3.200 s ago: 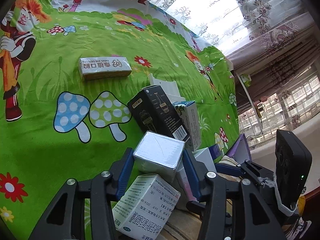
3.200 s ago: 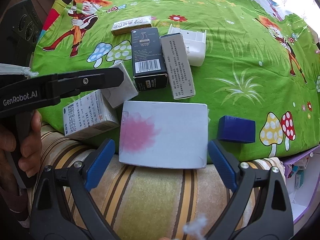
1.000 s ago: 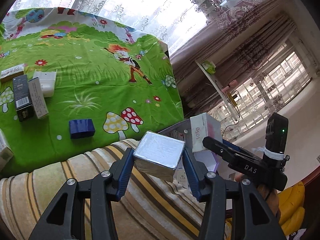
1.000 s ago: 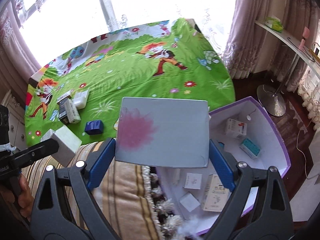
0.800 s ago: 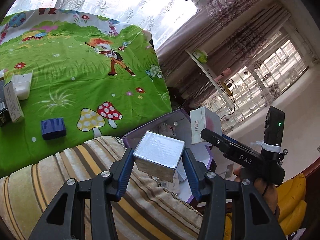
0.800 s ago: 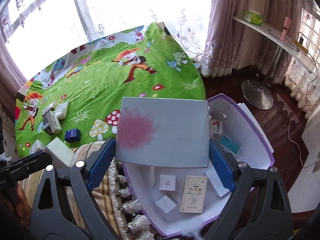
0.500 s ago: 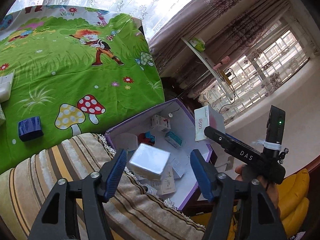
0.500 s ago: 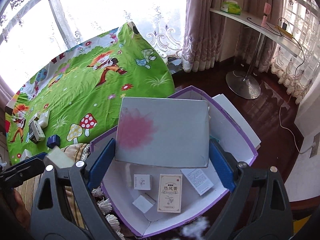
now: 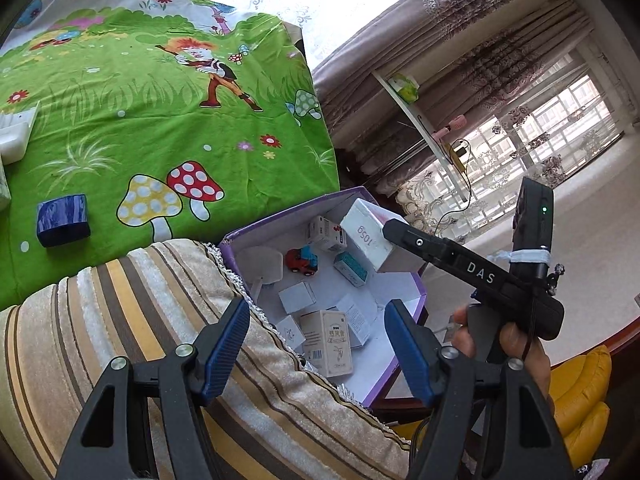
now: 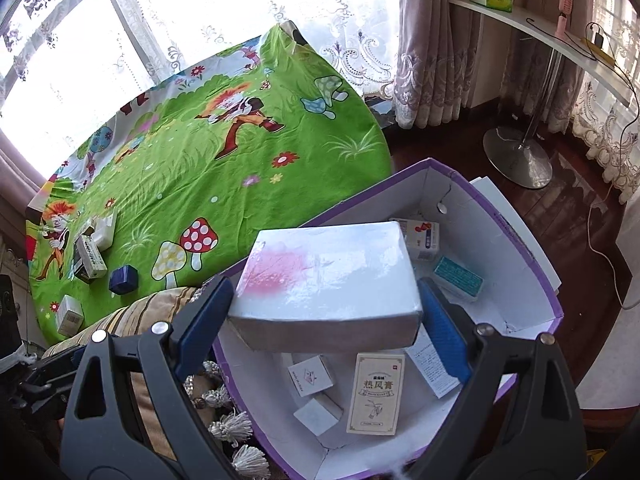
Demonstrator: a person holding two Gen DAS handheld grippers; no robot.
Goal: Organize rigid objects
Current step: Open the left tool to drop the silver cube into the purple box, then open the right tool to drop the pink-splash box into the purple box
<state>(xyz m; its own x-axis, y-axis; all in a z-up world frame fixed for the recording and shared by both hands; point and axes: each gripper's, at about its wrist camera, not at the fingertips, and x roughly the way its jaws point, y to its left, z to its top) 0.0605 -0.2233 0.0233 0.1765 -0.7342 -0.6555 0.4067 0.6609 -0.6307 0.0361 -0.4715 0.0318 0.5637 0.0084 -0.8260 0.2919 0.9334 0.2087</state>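
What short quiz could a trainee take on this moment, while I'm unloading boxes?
1. True or false: the left tool grips a box.
2. The right tool holds: A) blue block, B) pink-stained white box, C) nothing.
3. Fill in: the red toy car lies inside the ____ box.

Key: 1 false, its jaws stand apart with nothing between them. 2 B. 3 purple: the purple box.
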